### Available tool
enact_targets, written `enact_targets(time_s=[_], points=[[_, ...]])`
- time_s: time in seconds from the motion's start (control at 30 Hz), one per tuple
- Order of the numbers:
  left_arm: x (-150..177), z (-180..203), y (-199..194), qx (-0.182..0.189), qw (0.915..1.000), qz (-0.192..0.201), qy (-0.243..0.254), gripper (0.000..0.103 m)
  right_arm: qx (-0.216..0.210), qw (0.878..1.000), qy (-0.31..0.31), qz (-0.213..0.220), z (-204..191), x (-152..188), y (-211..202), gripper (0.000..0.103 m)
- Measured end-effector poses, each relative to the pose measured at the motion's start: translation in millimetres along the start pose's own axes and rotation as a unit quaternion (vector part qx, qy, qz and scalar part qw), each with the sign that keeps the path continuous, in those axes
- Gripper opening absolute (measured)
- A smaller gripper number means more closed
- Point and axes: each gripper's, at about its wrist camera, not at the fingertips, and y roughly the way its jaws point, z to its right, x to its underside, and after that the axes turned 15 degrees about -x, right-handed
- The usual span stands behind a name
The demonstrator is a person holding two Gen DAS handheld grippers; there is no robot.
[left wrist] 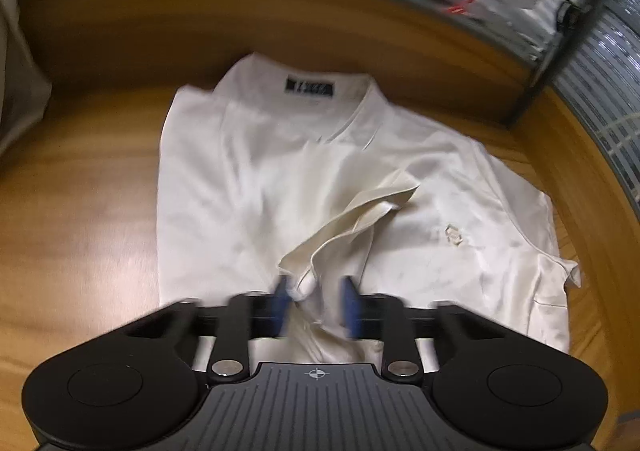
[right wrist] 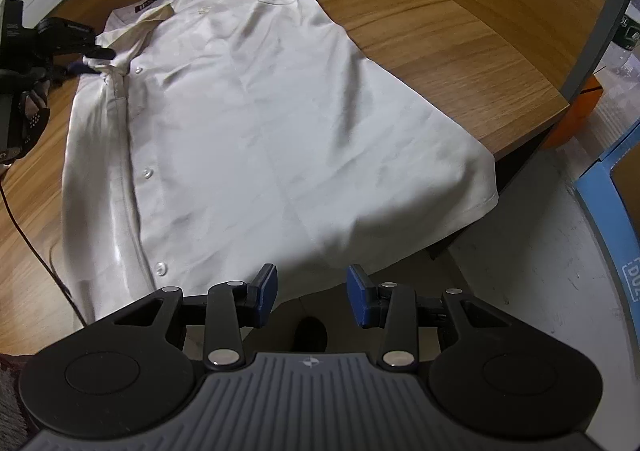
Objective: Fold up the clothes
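Observation:
A white short-sleeved button shirt (left wrist: 248,179) lies front up on the wooden table (left wrist: 80,211), with its collar and black label at the far end. My left gripper (left wrist: 316,305) is shut on a bunched fold of the shirt's front edge near the collar and holds it slightly off the table. In the right wrist view the same shirt (right wrist: 260,111) stretches away from me, and the left gripper (right wrist: 90,60) pinches it at the upper left. My right gripper (right wrist: 312,295) stands open just above the hem, which hangs over the table's near edge. Nothing is between its fingers.
A black cable (right wrist: 24,235) runs over the table left of the shirt. The table's corner (right wrist: 560,103) is to the right, with an orange object (right wrist: 580,111) and a blue-rimmed box (right wrist: 612,179) on the floor beyond. A dark metal post (left wrist: 560,51) stands behind the table.

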Motion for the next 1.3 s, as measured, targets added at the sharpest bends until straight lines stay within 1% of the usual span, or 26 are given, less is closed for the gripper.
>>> enact_targets(time_s=[0.03, 0.1, 0.13, 0.17, 0.2, 0.23, 0.3, 0.33, 0.37, 0.43, 0.47, 0.5, 0.53, 0.6, 0.8, 0.97, 1.03, 1.07, 1.13, 1.23, 1.3], points=[[1, 5, -4, 0.002, 0.9998, 0.014, 0.016, 0.012, -0.002, 1.0, 0.0, -0.002, 3, -2, 1, 0.044], [6, 21, -13, 0.002, 0.9953, 0.048, 0.085, 0.012, -0.002, 1.0, 0.002, -0.007, 6, -4, 3, 0.044], [9, 30, -17, 0.001, 0.9906, 0.065, 0.12, 0.012, -0.005, 1.0, 0.004, -0.009, 7, -4, 4, 0.044], [15, 39, -20, 0.001, 0.9839, 0.079, 0.16, 0.012, -0.008, 1.0, 0.006, -0.01, 8, -5, 5, 0.045], [21, 47, -20, 0.006, 0.9772, 0.083, 0.196, 0.012, -0.011, 1.0, 0.01, -0.011, 9, -5, 6, 0.046], [26, 54, -20, 0.013, 0.9695, 0.085, 0.229, 0.013, -0.012, 1.0, 0.014, -0.012, 10, -5, 7, 0.047], [34, 64, -19, 0.035, 0.9576, 0.074, 0.276, 0.014, -0.017, 1.0, 0.017, -0.012, 10, -5, 9, 0.048], [39, 69, -18, 0.046, 0.9509, 0.067, 0.299, 0.018, -0.015, 1.0, 0.016, -0.013, 9, -5, 10, 0.048], [41, 72, -18, 0.062, 0.9488, 0.057, 0.305, 0.022, -0.012, 1.0, 0.014, -0.013, 7, -5, 11, 0.048], [40, 74, -21, 0.091, 0.9467, 0.05, 0.305, 0.031, -0.009, 1.0, 0.012, -0.01, 6, -6, 9, 0.048], [38, 75, -24, 0.105, 0.9459, 0.047, 0.303, 0.033, -0.009, 1.0, 0.014, -0.005, 6, -7, 8, 0.049], [36, 76, -28, 0.112, 0.9458, 0.046, 0.301, 0.038, -0.009, 1.0, 0.016, -0.001, 6, -7, 7, 0.049], [32, 78, -30, 0.113, 0.9464, 0.049, 0.299, 0.043, -0.008, 1.0, 0.018, 0.003, 7, -8, 6, 0.049], [21, 81, -33, 0.113, 0.9496, 0.049, 0.288, 0.048, -0.002, 1.0, 0.021, 0.01, 10, -9, 3, 0.049], [-19, 95, -37, 0.109, 0.9582, 0.046, 0.261, 0.054, 0.018, 0.999, 0.021, 0.033, 30, -15, -11, 0.049], [-46, 113, -32, 0.109, 0.9647, 0.035, 0.237, 0.056, 0.04, 0.998, 0.013, 0.05, 61, -25, -23, 0.049], [-53, 121, -29, 0.106, 0.9669, 0.029, 0.23, 0.06, 0.041, 0.998, 0.009, 0.051, 77, -29, -24, 0.049], [-55, 126, -27, 0.106, 0.9678, 0.025, 0.227, 0.06, 0.045, 0.998, 0.005, 0.05, 85, -32, -23, 0.049], [-57, 139, -23, 0.106, 0.9683, 0.015, 0.226, 0.063, 0.048, 0.998, -0.003, 0.043, 100, -38, -19, 0.053], [-60, 162, -17, 0.108, 0.9683, -0.001, 0.225, 0.065, 0.033, 0.999, -0.013, 0.038, 117, -42, -14, 0.062], [-61, 183, -15, 0.115, 0.9672, -0.008, 0.226, 0.068, 0.025, 0.999, -0.019, 0.036, 126, -47, -11, 0.063]])
